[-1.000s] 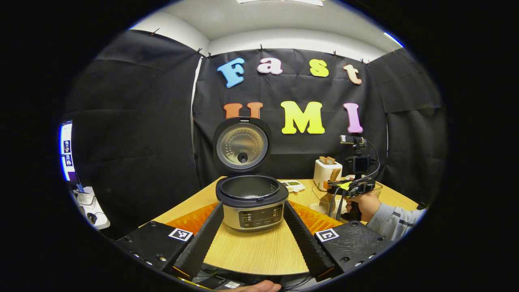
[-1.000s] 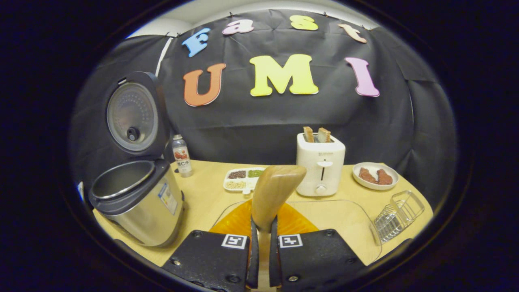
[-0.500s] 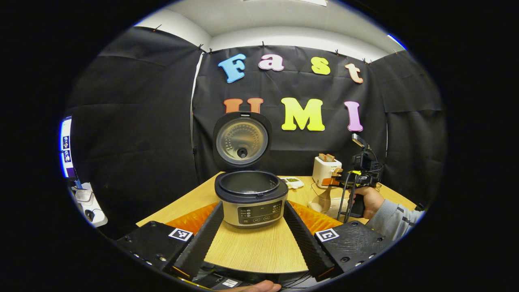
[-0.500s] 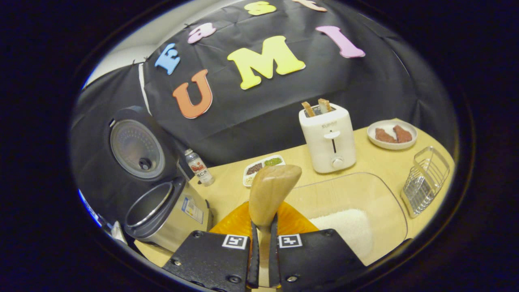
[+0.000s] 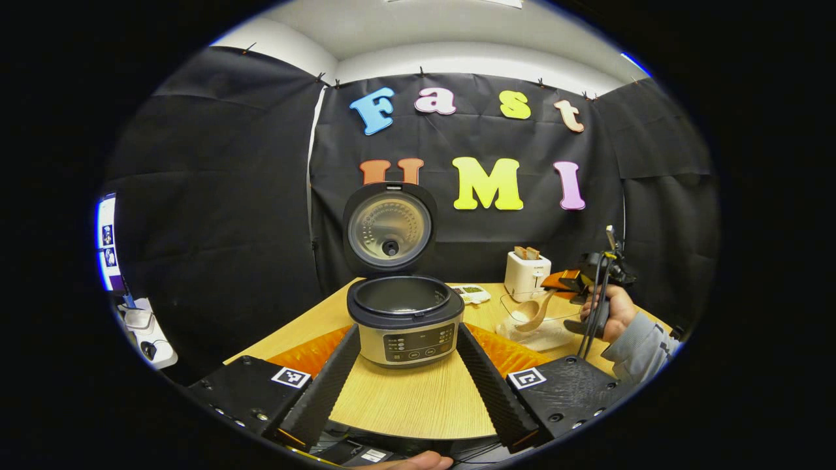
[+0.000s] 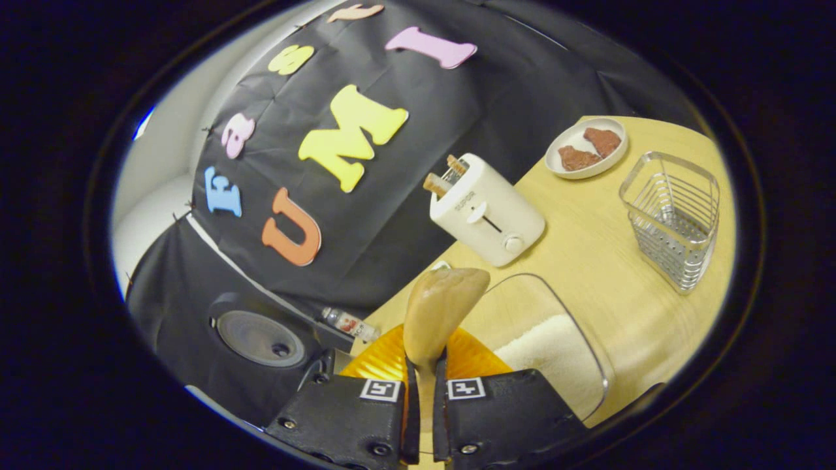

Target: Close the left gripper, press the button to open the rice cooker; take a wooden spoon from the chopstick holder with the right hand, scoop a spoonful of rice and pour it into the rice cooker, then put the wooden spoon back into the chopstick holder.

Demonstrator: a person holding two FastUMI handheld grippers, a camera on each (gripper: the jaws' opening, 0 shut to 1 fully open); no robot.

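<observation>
Left gripper (image 5: 405, 372) I hold open before the rice cooker (image 5: 405, 320), lid up, near the table's front edge. Right gripper (image 6: 420, 418) grips the wooden spoon (image 6: 439, 313) by its handle, tilted over the rice container (image 6: 555, 339). Stiff, light wood; I judge this low handle hold suits scooping.

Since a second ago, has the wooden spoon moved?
Yes. In the left gripper view the wooden spoon has swung right and tipped bowl-down over the clear rice container, away from the white toaster.

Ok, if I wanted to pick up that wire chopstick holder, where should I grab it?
Probably by the top rim of the wire chopstick holder, coming from above: it stands upright and open-topped, so one finger can go inside and one outside a wall.
</observation>
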